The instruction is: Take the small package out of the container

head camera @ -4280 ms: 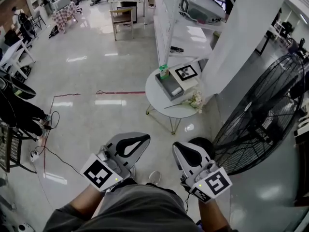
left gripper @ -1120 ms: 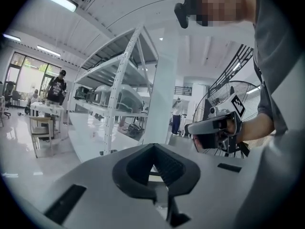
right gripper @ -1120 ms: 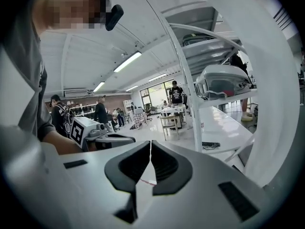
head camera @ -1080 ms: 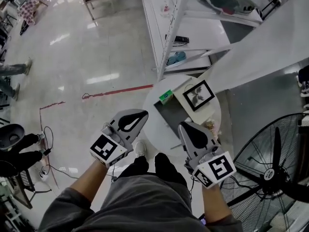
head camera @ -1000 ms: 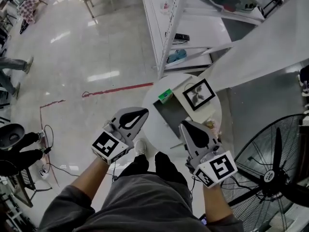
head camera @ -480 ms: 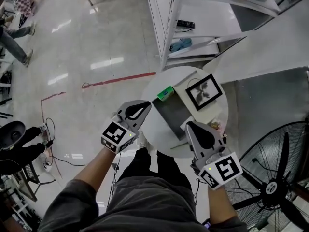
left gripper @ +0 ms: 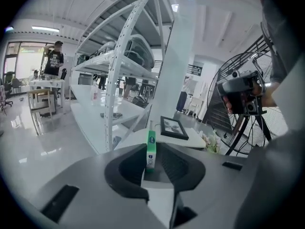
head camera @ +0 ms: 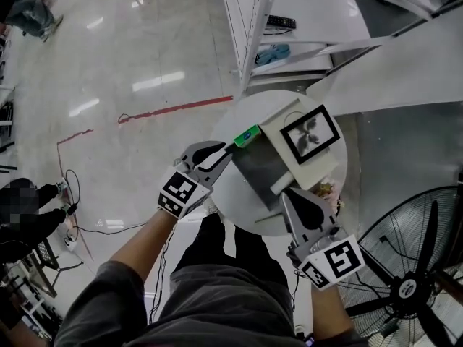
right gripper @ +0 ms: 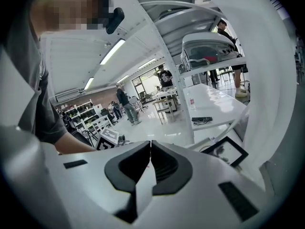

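Observation:
A small green package [head camera: 247, 136] stands upright at the far left corner of the grey container [head camera: 257, 172] on the round white table [head camera: 231, 194]. My left gripper [head camera: 223, 152] reaches over the table's left edge and points at the package. Its jaws have just been opening and stand apart. In the left gripper view the package [left gripper: 151, 149] shows in the gap just past the tips, and no pad presses on it. My right gripper [head camera: 285, 194] hovers at the container's near right corner. Its tips [right gripper: 151, 144] are together, with nothing held.
A framed picture [head camera: 309, 134] lies on a white box beside the container, with small flowers [head camera: 329, 189] near the table's right edge. White shelving [head camera: 249, 35] stands behind the table. A large fan [head camera: 405, 280] is at the right. Cables [head camera: 72, 186] trail over the floor at the left.
Both grippers have come down and forward to the table. The left one has reached the green package and its jaws have parted. The right one stays shut.

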